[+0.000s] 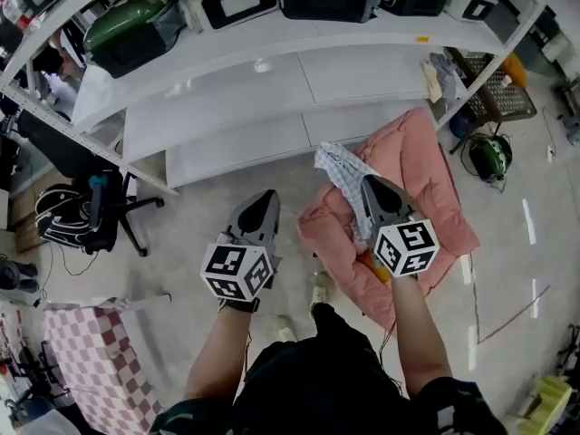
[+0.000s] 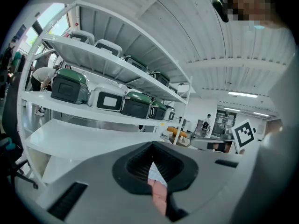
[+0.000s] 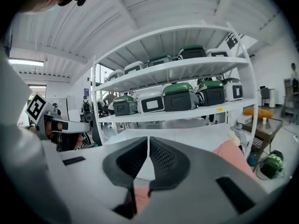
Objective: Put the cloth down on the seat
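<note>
A blue-and-white checked cloth [image 1: 337, 166] lies crumpled on the pink padded seat [image 1: 421, 166] right of centre in the head view. My right gripper [image 1: 370, 181] hovers over the cloth's near edge with its jaws together; no cloth shows between its tips [image 3: 148, 139], and pink padding [image 3: 231, 153] lies to its right. My left gripper [image 1: 265, 196] hangs over the bare floor left of the seat, jaws shut and empty. Through the slot under its tips [image 2: 152, 146] a bit of checked cloth [image 2: 154, 172] shows.
A white shelving rack [image 1: 272, 89] stands just beyond the seat, with green and white cases [image 1: 136, 30] on its upper shelf. An office chair [image 1: 82, 207] stands at left, and a red-checked fabric [image 1: 91, 343] lies near left. A wire basket [image 1: 498, 89] and green gear [image 1: 489, 157] sit at right.
</note>
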Demonstrator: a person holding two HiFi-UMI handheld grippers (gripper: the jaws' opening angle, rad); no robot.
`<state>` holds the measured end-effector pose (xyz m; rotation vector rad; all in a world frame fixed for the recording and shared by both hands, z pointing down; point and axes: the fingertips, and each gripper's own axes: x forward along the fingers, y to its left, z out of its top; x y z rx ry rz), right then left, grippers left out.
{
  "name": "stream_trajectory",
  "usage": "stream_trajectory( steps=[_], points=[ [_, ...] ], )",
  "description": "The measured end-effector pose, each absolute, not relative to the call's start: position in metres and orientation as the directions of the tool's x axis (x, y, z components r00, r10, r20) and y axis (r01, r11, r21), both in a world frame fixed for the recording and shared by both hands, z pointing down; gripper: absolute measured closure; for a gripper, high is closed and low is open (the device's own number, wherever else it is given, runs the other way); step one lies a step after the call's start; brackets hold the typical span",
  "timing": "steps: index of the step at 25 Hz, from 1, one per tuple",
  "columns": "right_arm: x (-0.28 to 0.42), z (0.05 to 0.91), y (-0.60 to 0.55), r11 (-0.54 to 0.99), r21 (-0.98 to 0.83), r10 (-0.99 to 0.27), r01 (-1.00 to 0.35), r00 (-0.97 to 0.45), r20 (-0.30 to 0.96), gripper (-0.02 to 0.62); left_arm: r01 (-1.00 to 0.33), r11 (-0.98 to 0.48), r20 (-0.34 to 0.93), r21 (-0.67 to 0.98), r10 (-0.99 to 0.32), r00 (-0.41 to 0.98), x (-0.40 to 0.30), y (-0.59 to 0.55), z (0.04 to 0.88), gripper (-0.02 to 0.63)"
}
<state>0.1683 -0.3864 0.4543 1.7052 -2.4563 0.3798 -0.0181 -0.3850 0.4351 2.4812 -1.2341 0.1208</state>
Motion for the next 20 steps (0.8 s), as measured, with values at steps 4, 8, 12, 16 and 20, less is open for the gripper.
stream_trajectory(
  steps=[4, 8, 12, 16, 20],
  points=[
    [0.162, 0.432, -0.36, 0.316, -0.126, -0.918, -0.94, -0.337, 0.208, 0.583, -0.773, -0.568, 0.222, 0.282, -0.746, 0.628, -0.028, -0.366, 0.419, 0.6],
    [0.152, 0.417, -0.339, 0.307, -0.109, -0.929, -0.945, -0.323, 0.183, 0.584, -0.76, -0.582, 0.206, 0.289, -0.738, 0.643, -0.04, -0.349, 0.405, 0.6],
    [0.144, 0.401, -0.319, 0.3, -0.1, -0.936, -0.949, -0.313, 0.162, 0.586, -0.758, -0.588, 0.192, 0.283, -0.739, 0.645, -0.055, -0.334, 0.392, 0.6],
    [0.136, 0.383, -0.3, 0.294, -0.087, -0.943, -0.952, -0.303, 0.14, 0.586, -0.765, -0.585, 0.175, 0.27, -0.751, 0.637, -0.072, -0.322, 0.374, 0.6],
    [0.132, 0.364, -0.281, 0.281, -0.078, -0.952, -0.956, -0.288, 0.104, 0.587, -0.761, -0.597, 0.147, 0.253, -0.754, 0.641, -0.084, -0.309, 0.354, 0.6]
  ],
)
